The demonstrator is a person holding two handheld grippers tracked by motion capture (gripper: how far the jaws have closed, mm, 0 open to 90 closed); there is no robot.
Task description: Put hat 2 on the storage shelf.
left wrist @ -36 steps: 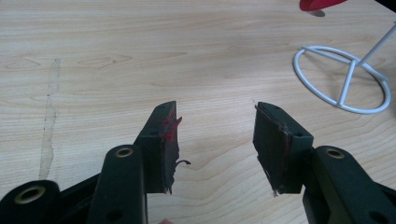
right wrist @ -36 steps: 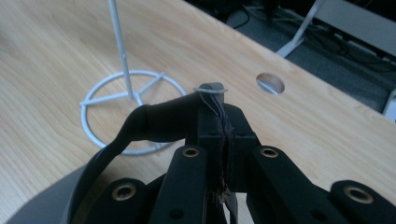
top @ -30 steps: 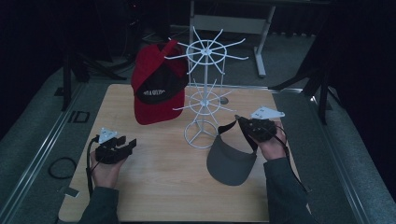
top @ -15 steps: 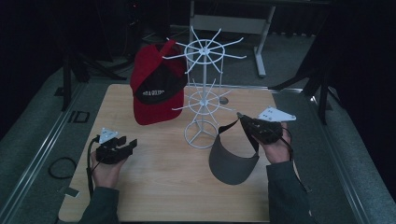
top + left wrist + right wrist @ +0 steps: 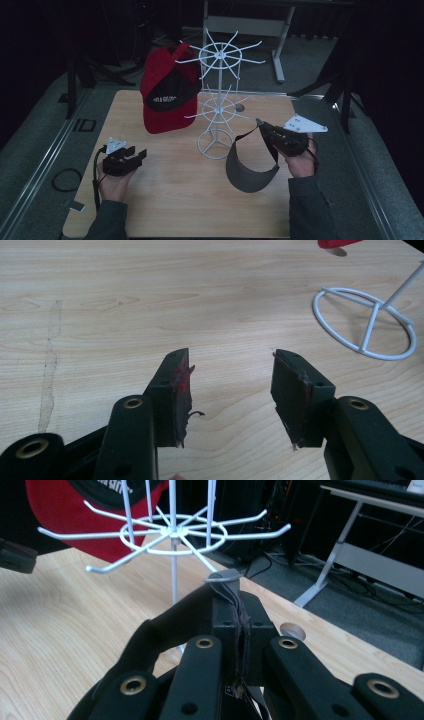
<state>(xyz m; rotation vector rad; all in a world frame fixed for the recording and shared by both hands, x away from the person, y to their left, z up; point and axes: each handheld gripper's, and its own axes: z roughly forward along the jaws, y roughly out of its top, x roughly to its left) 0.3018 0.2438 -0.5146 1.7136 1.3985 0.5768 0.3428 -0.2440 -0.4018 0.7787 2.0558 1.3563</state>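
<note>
A white wire rack (image 5: 218, 100) stands at the middle of the wooden table (image 5: 175, 200). A red cap (image 5: 167, 97) with a black front panel hangs on the rack's left side. My right gripper (image 5: 262, 125) is shut on the strap of a grey visor (image 5: 250, 167), which hangs from it just right of the rack's base. In the right gripper view the strap (image 5: 225, 577) is pinched in my right gripper (image 5: 240, 610), in front of the rack's lower ring (image 5: 172, 532). My left gripper (image 5: 140, 155) rests low at the table's left, open (image 5: 230, 362) and holding nothing.
The rack's round base (image 5: 367, 325) lies ahead and right of the left gripper. A small knob (image 5: 240, 107) sits on the table behind the rack. A grey desk frame (image 5: 280, 30) stands beyond the table. A cable loop (image 5: 65, 179) lies on the floor at left.
My right gripper has risen a little with the visor, so the visor hangs higher off the table. The left gripper has stayed in place.
</note>
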